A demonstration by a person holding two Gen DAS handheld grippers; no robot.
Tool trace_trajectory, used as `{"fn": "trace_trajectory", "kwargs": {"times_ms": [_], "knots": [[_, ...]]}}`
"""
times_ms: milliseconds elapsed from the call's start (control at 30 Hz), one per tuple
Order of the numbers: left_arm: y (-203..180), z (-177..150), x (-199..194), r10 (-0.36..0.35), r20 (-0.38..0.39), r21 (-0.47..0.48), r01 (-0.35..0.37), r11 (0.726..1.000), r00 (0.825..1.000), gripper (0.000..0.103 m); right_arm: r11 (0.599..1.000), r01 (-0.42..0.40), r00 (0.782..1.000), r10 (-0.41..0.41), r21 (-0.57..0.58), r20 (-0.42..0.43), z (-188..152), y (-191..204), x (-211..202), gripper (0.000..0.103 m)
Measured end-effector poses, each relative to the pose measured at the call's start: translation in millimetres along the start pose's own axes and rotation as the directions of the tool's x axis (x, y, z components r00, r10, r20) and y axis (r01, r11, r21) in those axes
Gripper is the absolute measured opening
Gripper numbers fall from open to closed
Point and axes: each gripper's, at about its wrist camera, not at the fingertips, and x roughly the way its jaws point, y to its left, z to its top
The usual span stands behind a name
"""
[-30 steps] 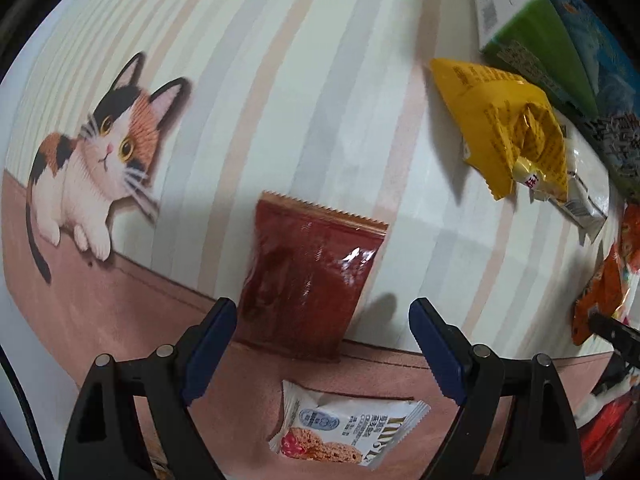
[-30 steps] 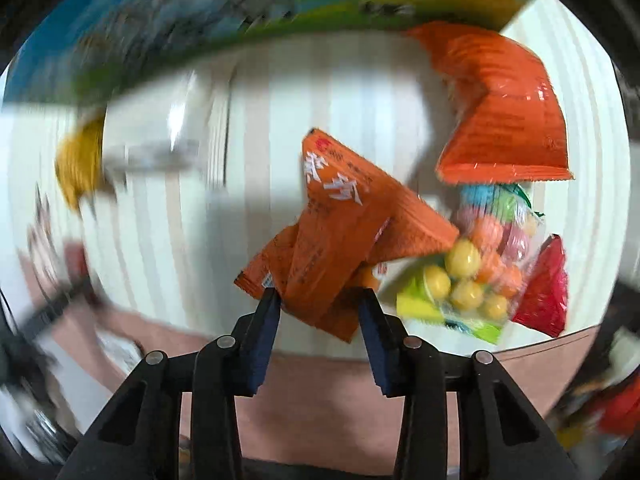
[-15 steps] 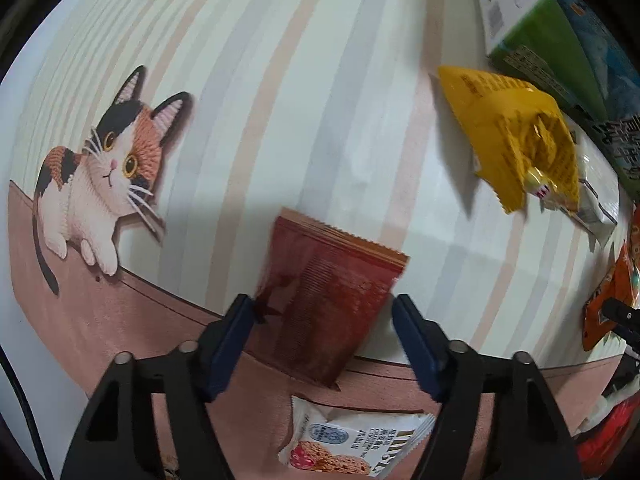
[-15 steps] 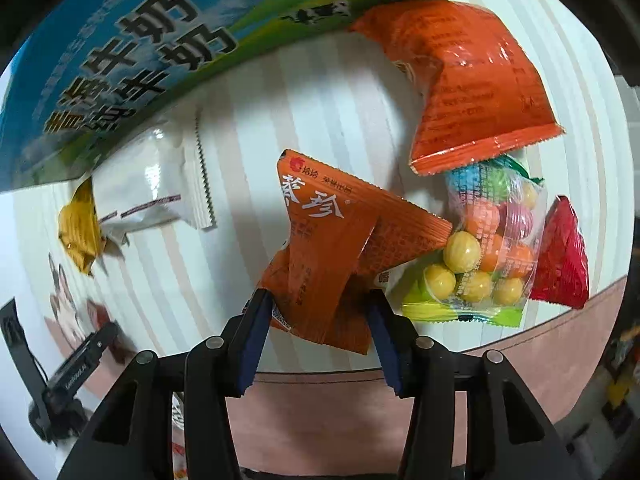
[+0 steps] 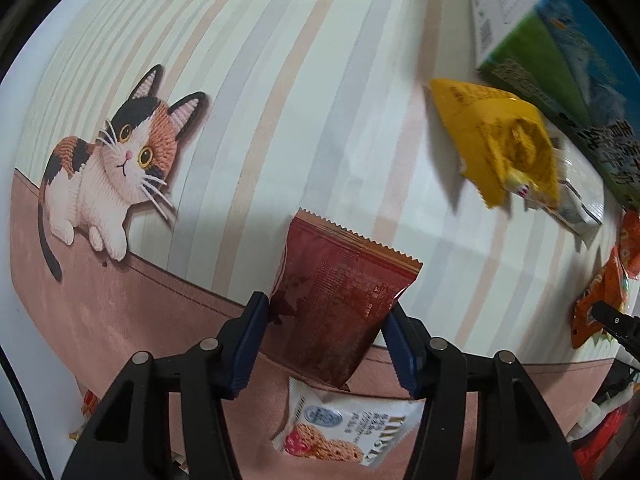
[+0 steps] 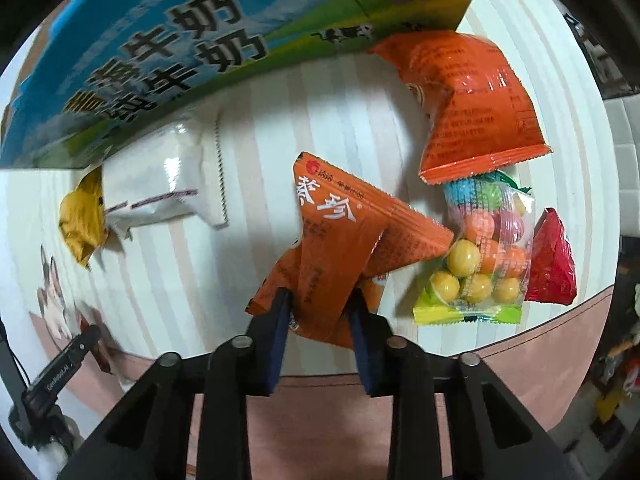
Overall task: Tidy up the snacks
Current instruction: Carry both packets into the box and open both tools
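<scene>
Gripping red packet in left hand-held gripper, closed on its near end above surface; orange packet pinched in right hand-held gripper. Risk: slick foil slipping out, dropping onto candy bag.

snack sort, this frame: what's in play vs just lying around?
In play:
- left gripper shut on dark red packet
- right gripper shut on orange packets

Lying around:
- yellow packet
- white packet
- candy-ball bag
- milk carton
- biscuit packet
</scene>
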Motion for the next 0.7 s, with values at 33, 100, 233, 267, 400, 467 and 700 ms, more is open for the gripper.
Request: {"fn": "trace_trajectory", "kwargs": {"times_ms": [33,100,233,267,400,467,700], "knots": [[-2,-2,-2,-0.008,0.002,0.001,0.008,1.0,1.0,0.054,1.0,0.0,1.0,0.0,-0.017,0.006,-2,1,-2,0.025],[-7,-7,-7,-0.024,0.006,0.004,0.024,1.0,1.0,0.054,0.999,-0.013,1.0,0.013,-0.041,0.006,-7,2,-6,0.023],[-18,-19,-17,-0.051,0.018,0.023,0.051,0.998,0.999,0.054,0.996,-0.043,0.999,0.043,-0.082,0.006,-23,11,-11,0.022],[-22,-22,-21,-0.057,0.024,0.03,0.056,0.998,0.998,0.054,0.995,-0.049,0.999,0.05,-0.089,0.007,-26,11,-14,0.022],[-35,-29,-41,-0.096,0.041,0.052,0.094,0.994,0.995,0.053,0.988,-0.074,0.997,0.078,-0.138,0.028,-39,18,-29,0.022],[-42,-31,-55,-0.125,0.053,0.069,0.121,0.99,0.991,0.053,0.982,-0.091,0.994,0.099,-0.165,0.041,-46,21,-43,0.022],[-92,-10,-135,-0.248,0.102,0.131,0.234,0.963,0.963,0.042,0.96,-0.14,0.98,0.169,-0.243,0.102,-33,29,-113,0.022]]}}
